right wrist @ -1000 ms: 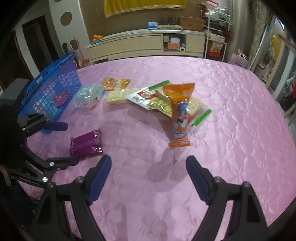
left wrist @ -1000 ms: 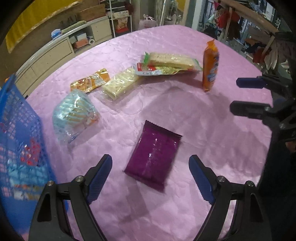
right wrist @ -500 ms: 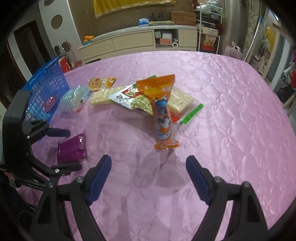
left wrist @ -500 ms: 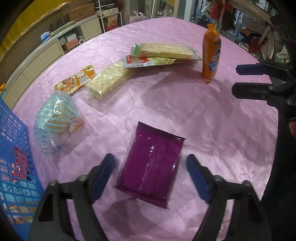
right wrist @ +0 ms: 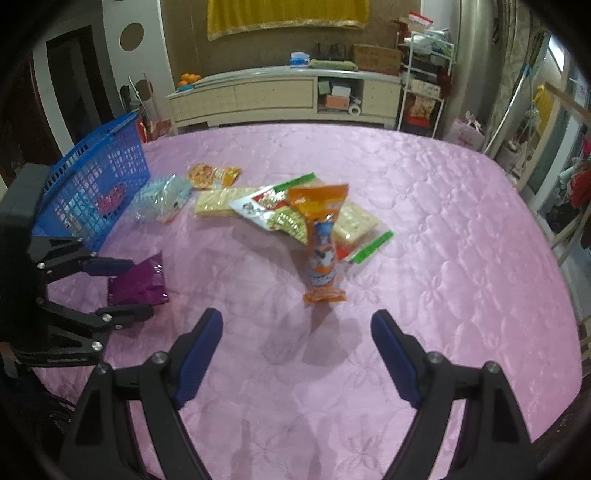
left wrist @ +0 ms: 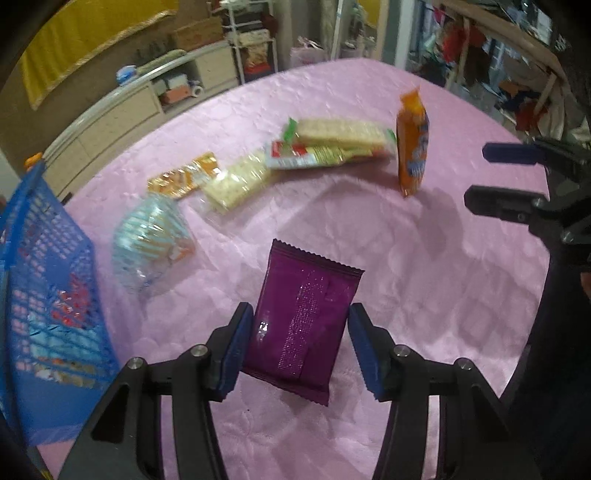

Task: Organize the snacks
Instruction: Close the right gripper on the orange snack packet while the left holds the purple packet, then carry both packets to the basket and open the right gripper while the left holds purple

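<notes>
Purple snack packet (left wrist: 303, 317) on the pink tablecloth (left wrist: 424, 266) is bracketed by the left gripper (left wrist: 300, 345), jaws just narrowed, pads touching its edges. Right gripper (right wrist: 296, 354) is held wide, empty.

Pink quilted tabletop (right wrist: 424, 229) is filling the frame centre, cream sideboard (right wrist: 280, 98) running along the brown back wall under a yellow cloth (right wrist: 284, 14), white wire shelf rack (right wrist: 424, 77) standing upper right.
</notes>
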